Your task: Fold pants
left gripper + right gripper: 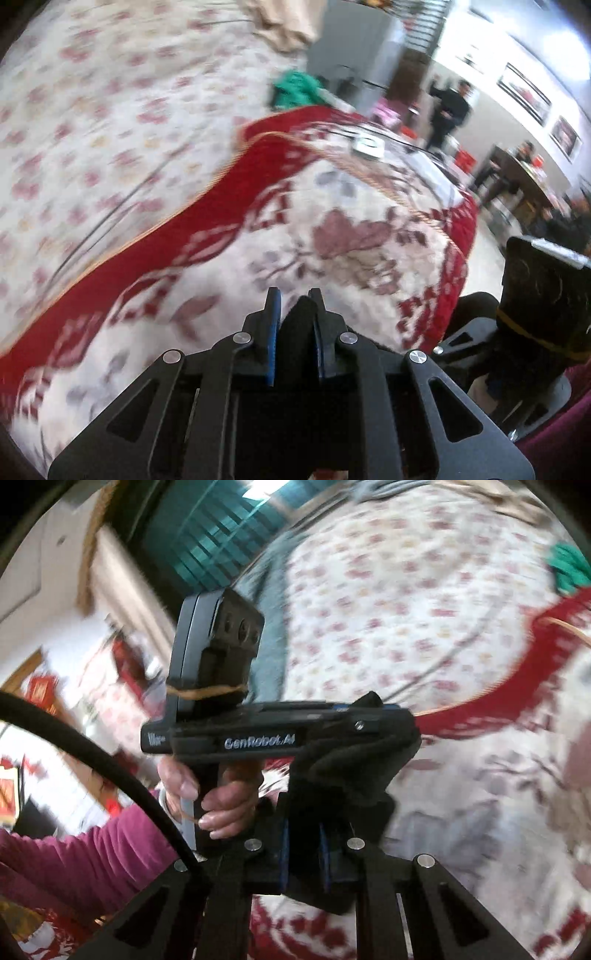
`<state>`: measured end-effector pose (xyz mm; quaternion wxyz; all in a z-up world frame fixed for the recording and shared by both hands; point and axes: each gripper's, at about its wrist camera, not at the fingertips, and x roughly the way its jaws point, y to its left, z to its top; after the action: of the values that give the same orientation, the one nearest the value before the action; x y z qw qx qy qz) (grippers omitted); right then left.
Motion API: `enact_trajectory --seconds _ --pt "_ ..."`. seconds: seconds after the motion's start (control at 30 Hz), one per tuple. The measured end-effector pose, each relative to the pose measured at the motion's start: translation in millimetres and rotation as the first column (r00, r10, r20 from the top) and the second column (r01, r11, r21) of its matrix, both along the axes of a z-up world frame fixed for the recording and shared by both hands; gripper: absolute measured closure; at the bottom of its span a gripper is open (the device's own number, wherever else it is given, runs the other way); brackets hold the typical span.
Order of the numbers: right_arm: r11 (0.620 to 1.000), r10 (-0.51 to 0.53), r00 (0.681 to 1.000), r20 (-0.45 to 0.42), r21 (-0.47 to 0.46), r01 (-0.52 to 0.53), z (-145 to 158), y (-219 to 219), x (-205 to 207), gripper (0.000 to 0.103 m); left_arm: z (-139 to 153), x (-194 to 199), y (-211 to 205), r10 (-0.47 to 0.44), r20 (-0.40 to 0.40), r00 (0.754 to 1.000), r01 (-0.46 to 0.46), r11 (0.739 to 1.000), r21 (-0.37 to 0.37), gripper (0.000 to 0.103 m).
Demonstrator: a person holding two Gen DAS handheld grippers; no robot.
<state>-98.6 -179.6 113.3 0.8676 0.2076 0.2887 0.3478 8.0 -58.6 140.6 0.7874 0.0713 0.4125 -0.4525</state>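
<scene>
**Both tools pinching black pants above the bed**

Left tool (294, 295): fingers pinch a fold of the black pants (297, 332). Right tool (303, 834): fingers clamp the same pants (332, 775), bunched beside the left tool. Below lies a red-bordered floral blanket (332, 236) on the bed; green cloth (295, 88) further off. Views blurred.

Black pants (343, 771), apparently bunched, pinched in both claws, above bed.
</scene>
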Motion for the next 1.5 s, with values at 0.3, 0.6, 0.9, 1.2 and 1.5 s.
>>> enact_trajectory --seconds 0.3,0.6,0.9,1.2,1.5 --pt "0.956 0.273 0.949 -0.159 -0.064 -0.286 -74 141 46 0.090 -67 1 162 0.433 -0.172 0.885 -0.423 0.901 0.090 0.089" --pt "0.953 0.304 0.935 -0.180 0.050 -0.300 -58 124 54 0.059 -53 -48 230 0.565 -0.179 0.805 -0.576 0.818 -0.009 0.074" --pt "0.988 0.054 0.972 -0.229 -0.127 -0.085 -63 79 83 0.053 -66 -73 183 0.552 -0.205 0.808 -0.564 0.826 0.002 0.074" --pt "0.931 0.023 0.984 -0.177 -0.354 -0.086 -62 93 77 0.053 -98 -77 193 0.638 -0.299 0.709 -0.668 0.744 0.002 0.074" --pt "0.934 0.249 0.963 -0.105 -0.238 -0.268 -25 153 90 0.044 -72 -122 273 0.804 -0.290 0.519 -0.850 0.520 -0.082 0.049"
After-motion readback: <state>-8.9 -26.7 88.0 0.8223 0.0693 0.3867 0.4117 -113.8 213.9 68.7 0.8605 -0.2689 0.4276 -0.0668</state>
